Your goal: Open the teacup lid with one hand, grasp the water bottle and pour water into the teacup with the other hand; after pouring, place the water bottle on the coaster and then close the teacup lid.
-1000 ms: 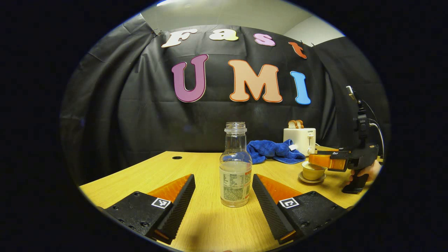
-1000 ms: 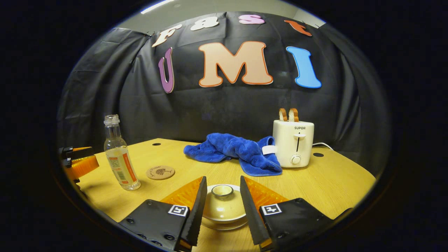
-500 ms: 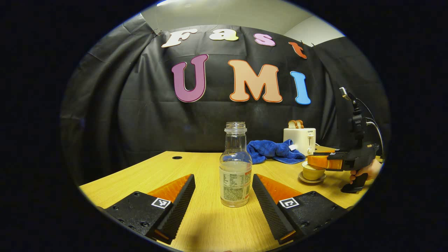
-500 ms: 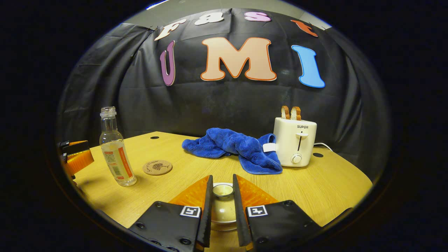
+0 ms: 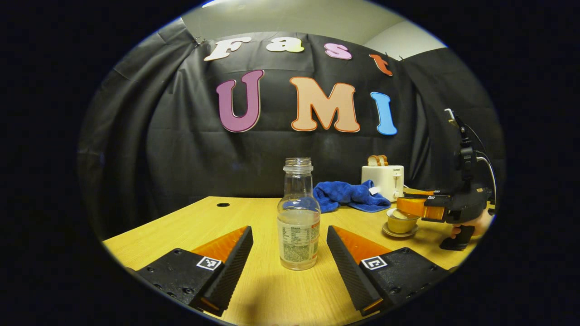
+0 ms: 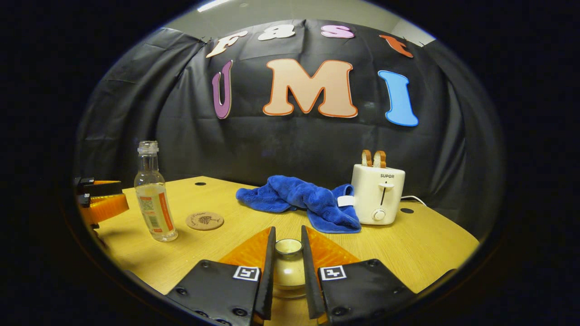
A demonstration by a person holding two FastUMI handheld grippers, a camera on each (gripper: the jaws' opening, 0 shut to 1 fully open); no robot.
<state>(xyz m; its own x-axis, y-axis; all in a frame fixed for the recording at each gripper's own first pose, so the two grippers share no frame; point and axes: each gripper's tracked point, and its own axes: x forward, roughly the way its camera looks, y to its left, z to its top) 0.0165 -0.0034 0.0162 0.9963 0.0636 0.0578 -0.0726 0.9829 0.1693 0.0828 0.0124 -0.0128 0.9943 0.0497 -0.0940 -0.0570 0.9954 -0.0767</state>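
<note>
A clear, uncapped water bottle (image 5: 298,217) with some water in it stands upright on the wooden table (image 5: 190,226). My left gripper (image 5: 288,231) is open, one finger on each side of the bottle and apart from it. The teacup (image 5: 399,222) sits on its saucer (image 5: 398,233) at the right. My right gripper (image 6: 288,232) is shut on the knob (image 6: 288,246) of the teacup lid (image 6: 287,274), right over the cup. I cannot tell if the lid is off the rim. A round cork coaster (image 6: 205,221) lies beside the bottle (image 6: 154,199).
A blue towel (image 6: 299,197) is bunched at the back of the table. Next to it stands a white toaster (image 6: 378,194) with two slices of bread. A hand (image 5: 480,222) holds the right gripper (image 5: 417,206). The left gripper (image 6: 102,199) is at the table's left edge.
My right gripper has shut on the lid knob, from wide open one second ago. The left gripper stays open around the bottle, which now sits slightly further left in its view.
</note>
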